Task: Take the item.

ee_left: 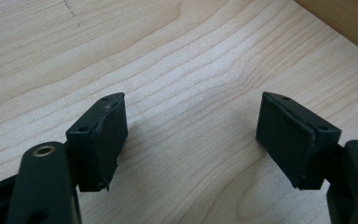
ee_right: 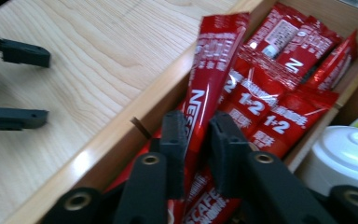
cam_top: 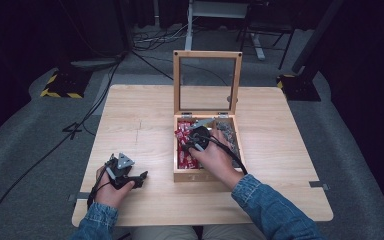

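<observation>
Pinching a red coffee stick (ee_right: 205, 93) lengthwise between our right gripper (ee_right: 196, 140) fingers inside the wooden box (cam_top: 207, 175); our left gripper (ee_left: 191, 135) rests spread wide, empty, on the worktop (cam_top: 145, 120).

The person's left hand (cam_top: 111, 192) rests near the table's front-left corner, holding the left gripper (ee_left: 191, 135) low over the wood, jaws spread wide with nothing between them. The right forearm, in a denim sleeve (cam_top: 267, 207), reaches forward from the front edge; the right gripper (ee_right: 197, 140) has its jaws pinched close together.
</observation>
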### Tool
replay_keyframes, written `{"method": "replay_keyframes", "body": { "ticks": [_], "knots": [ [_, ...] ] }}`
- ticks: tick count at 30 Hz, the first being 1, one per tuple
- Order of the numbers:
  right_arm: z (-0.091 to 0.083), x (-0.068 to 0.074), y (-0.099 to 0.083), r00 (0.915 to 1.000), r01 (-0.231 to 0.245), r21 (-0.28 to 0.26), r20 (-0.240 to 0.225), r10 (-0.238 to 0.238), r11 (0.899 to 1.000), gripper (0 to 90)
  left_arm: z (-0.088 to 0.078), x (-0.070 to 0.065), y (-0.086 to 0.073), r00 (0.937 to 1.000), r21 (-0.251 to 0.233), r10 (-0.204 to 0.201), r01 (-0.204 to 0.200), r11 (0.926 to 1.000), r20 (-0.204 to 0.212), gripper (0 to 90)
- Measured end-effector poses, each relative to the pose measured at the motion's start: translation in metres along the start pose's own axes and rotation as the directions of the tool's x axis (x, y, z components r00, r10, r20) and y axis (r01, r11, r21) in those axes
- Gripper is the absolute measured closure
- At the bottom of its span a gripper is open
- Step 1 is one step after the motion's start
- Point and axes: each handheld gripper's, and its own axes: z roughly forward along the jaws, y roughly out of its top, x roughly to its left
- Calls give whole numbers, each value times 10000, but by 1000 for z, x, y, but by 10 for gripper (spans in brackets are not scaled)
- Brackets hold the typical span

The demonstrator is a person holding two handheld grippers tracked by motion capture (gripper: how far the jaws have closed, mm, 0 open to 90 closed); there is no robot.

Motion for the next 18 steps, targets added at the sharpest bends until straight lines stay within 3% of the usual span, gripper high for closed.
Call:
{"method": "replay_keyframes", "body": {
  "ticks": [8, 18],
  "knots": [
    [-6, 9, 5, 9982, -106, -211, -593, 93, 9997, 846, 0, 0, 0, 10000, 8, 3, -3, 10000, -1, 250],
    [-25, 9, 15, 9961, -220, -689, -867, 160, 9974, 846, 0, 1, 0, 9999, 56, 96, -96, 9999, 73, 231]
  ]
}}
